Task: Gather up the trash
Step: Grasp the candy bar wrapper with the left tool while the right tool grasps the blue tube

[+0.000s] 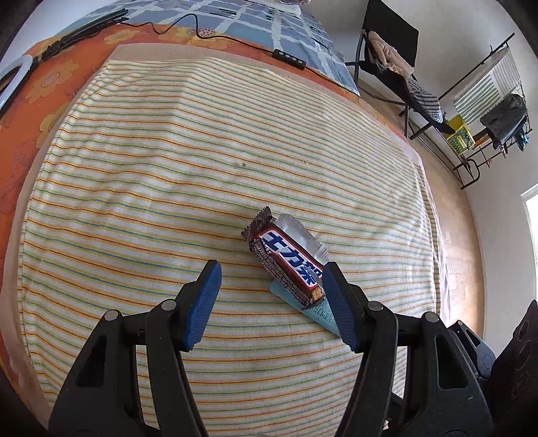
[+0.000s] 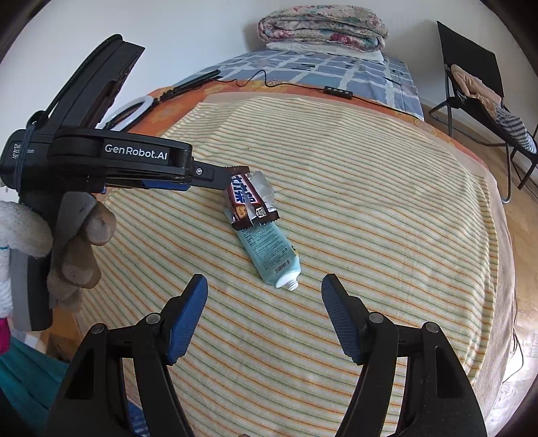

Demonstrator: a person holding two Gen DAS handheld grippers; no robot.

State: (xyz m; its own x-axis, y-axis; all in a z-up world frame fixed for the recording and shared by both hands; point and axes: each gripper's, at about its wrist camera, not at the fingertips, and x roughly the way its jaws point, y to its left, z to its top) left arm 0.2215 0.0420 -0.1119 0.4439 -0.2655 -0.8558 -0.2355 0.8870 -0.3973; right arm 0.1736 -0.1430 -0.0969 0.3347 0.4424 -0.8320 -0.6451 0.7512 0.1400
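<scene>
Two pieces of trash are lying on the striped cloth point(image 2: 370, 218): one pale blue plastic tube point(image 2: 269, 248), capless, with one brown chocolate-bar wrapper point(image 2: 247, 201) overlapping its far end. Right gripper point(image 2: 264, 314) is hovering wide open, empty; left gripper point(image 1: 270, 295) is gaping beside the wrapper, holding nothing.

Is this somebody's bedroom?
Most likely a bedroom. The trash lies on a bed with a striped sheet, a folded quilt is stacked at its far end, and a rack hung with clothes stands by the wall.
</scene>
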